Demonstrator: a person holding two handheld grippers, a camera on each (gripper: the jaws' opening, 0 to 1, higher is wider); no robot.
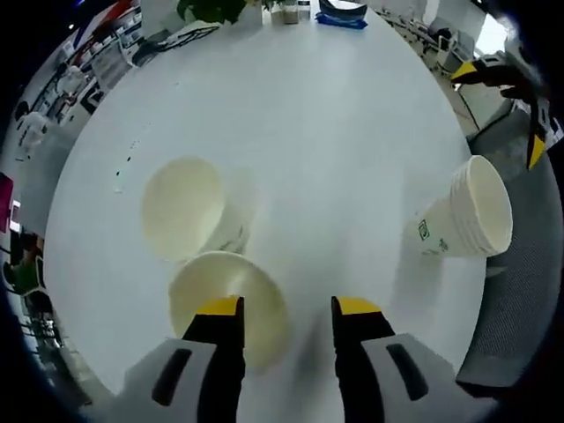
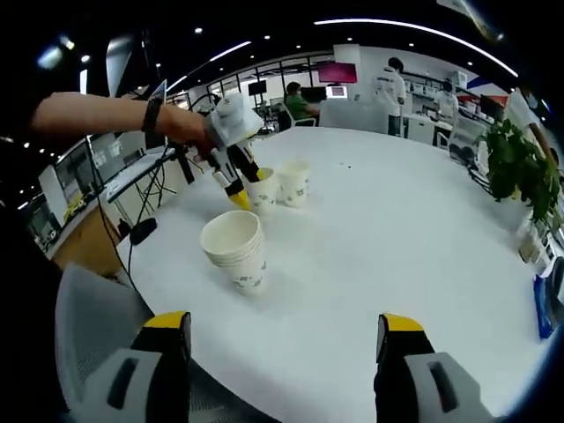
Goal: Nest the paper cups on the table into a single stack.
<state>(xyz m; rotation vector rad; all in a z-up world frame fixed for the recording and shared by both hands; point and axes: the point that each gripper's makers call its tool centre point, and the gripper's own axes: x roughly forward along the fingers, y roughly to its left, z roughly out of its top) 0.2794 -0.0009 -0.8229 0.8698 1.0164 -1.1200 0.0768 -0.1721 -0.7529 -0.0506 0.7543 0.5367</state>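
Note:
A stack of nested white paper cups (image 1: 467, 216) (image 2: 236, 247) stands on the round white table (image 1: 335, 132) (image 2: 397, 238). Two single cups stand side by side further off, one (image 1: 227, 304) (image 2: 263, 189) next to the other (image 1: 185, 211) (image 2: 293, 182). My left gripper (image 1: 289, 307) (image 2: 248, 189) is open, held by a gloved hand. Its left jaw tip sits at the mouth of the closer single cup and its other jaw is outside. My right gripper (image 2: 284, 324) (image 1: 504, 106) is wide open and empty, back from the stack at the table's edge.
A grey chair (image 2: 97, 326) (image 1: 520, 300) stands at the table edge by the stack. A potted plant (image 2: 520, 167) (image 1: 211, 9) and a blue item (image 2: 545, 304) (image 1: 342, 16) sit on the table's far side. Desks and people are beyond.

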